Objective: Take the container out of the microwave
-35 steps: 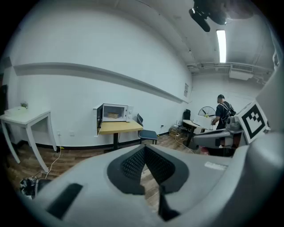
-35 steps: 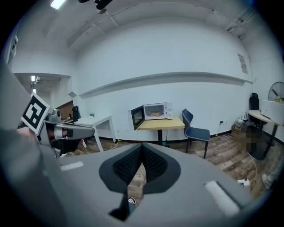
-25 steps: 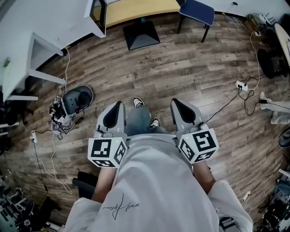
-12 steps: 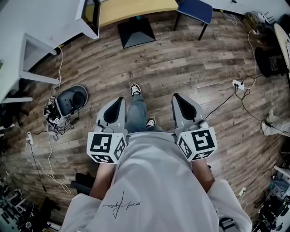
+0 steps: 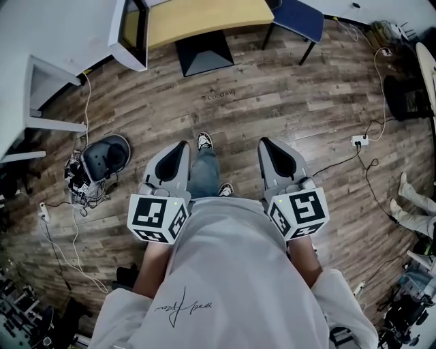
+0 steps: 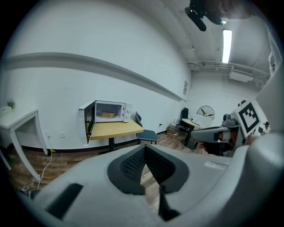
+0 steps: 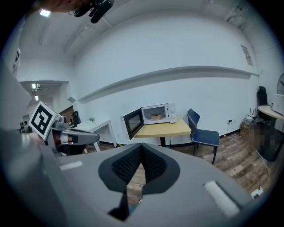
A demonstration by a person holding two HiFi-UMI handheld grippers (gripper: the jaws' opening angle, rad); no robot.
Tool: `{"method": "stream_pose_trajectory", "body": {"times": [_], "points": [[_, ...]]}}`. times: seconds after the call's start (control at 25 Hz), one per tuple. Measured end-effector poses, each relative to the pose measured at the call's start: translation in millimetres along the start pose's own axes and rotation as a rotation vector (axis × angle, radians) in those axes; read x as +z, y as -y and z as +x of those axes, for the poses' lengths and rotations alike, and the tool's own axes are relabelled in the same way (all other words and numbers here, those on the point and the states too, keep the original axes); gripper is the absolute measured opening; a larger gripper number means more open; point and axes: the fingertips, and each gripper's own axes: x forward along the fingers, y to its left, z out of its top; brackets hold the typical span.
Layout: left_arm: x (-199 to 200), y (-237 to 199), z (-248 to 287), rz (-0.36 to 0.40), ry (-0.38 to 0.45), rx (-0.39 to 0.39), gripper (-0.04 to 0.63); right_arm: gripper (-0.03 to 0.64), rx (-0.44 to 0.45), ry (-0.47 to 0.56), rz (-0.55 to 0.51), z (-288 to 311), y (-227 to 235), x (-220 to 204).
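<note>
Across the wood floor (image 5: 272,95), well ahead of the person, the microwave (image 7: 159,114) sits at the back of a yellow surface (image 7: 164,130) against the white wall. Its door (image 7: 132,123) is swung open to the left, past the surface's edge, and the container (image 7: 155,117) rests inside the cavity. A broad run of planks lies open between the person's shoes (image 5: 204,141) and the surface's black foot (image 5: 204,51). A blue chair (image 5: 296,17) stands just beside the surface on the right, and a white desk (image 5: 41,82) juts in from the left with its corner toward the walkway. On the floor to the left lies a dark rounded object (image 5: 105,153) in a tangle of cables, and to the right a power strip (image 5: 359,140) trails cords across the boards. Both lie off the straight line to the microwave. The left gripper (image 6: 144,148) and right gripper (image 7: 141,146) are held side by side at the waist, pointing forward. Each has its jaws closed together with nothing between them.
</note>
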Motion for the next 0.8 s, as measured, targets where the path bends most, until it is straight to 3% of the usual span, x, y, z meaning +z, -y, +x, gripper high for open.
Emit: {"method": "stream_pose_trajectory", "body": {"times": [0.52,0.8], "points": [[77.6,-89.2,77.0,-0.003,0.027,-0.046,-0.006,0.011,0.033,-0.033,-0.048,126.5,3.3,78.6],[104.2,-120.9,104.4,0.008,0.046,-0.119,-0.006,0.000,-0.034,-0.117,-0.125,184.5,7.2,96.9]]}}
